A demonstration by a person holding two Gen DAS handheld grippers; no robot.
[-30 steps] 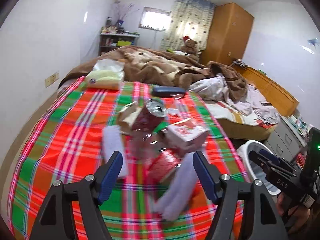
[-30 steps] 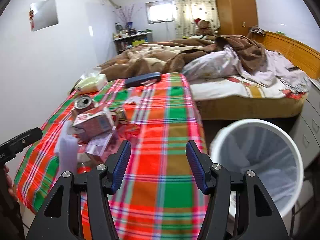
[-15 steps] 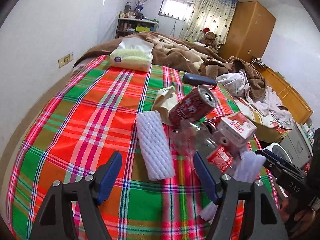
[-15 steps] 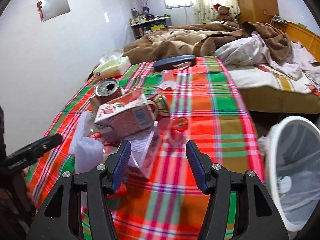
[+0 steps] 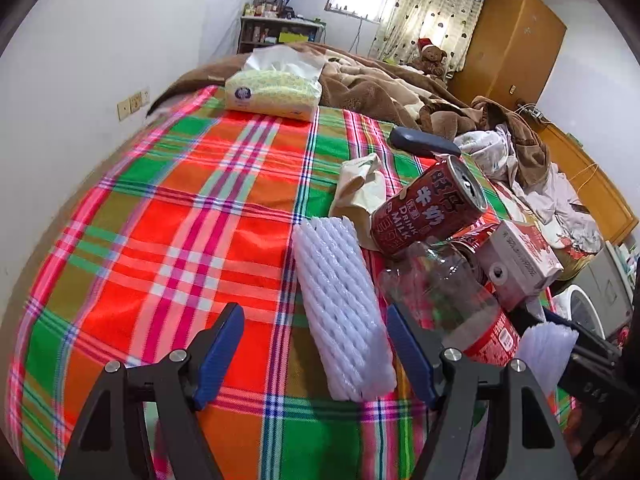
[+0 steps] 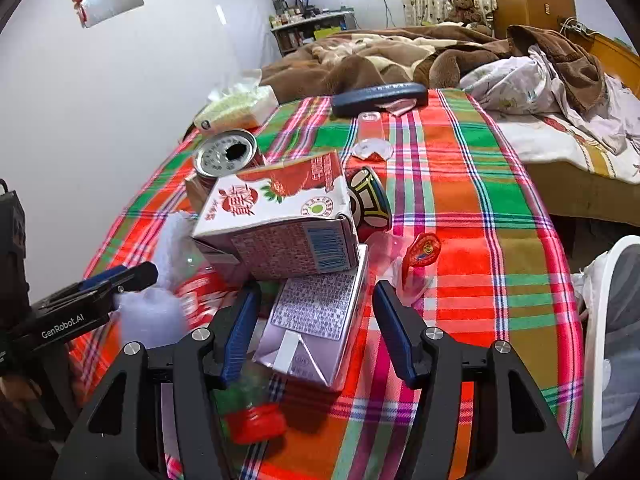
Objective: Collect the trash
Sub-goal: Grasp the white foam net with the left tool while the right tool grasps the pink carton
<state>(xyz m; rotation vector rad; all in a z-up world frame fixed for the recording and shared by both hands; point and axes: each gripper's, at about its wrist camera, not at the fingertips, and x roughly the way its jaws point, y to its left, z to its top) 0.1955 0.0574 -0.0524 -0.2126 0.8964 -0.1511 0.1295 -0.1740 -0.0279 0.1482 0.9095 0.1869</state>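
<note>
Approaching litter heaped on plaid bed. Left tool (image 5: pixel 316 354) wide, empty, straddling white foam sleeve (image 5: pixel 340 312); right tool (image 6: pixel 316 328) wide, empty, over silver carton (image 6: pixel 316 320). Next: lower, close, carry to white bin (image 6: pixel 612 340) alongside.

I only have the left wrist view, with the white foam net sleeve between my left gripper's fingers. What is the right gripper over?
Observer: The right gripper is open, with a silver-purple drink carton lying flat between its fingers, apparently not yet gripped.
Operator: Any small scraps near it?
Observer: A red wrapper scrap lies just beyond the finger on the picture's right.
Operator: Where does the clear plastic bottle end?
Observer: Its red cap lies close beneath the right gripper.
</note>
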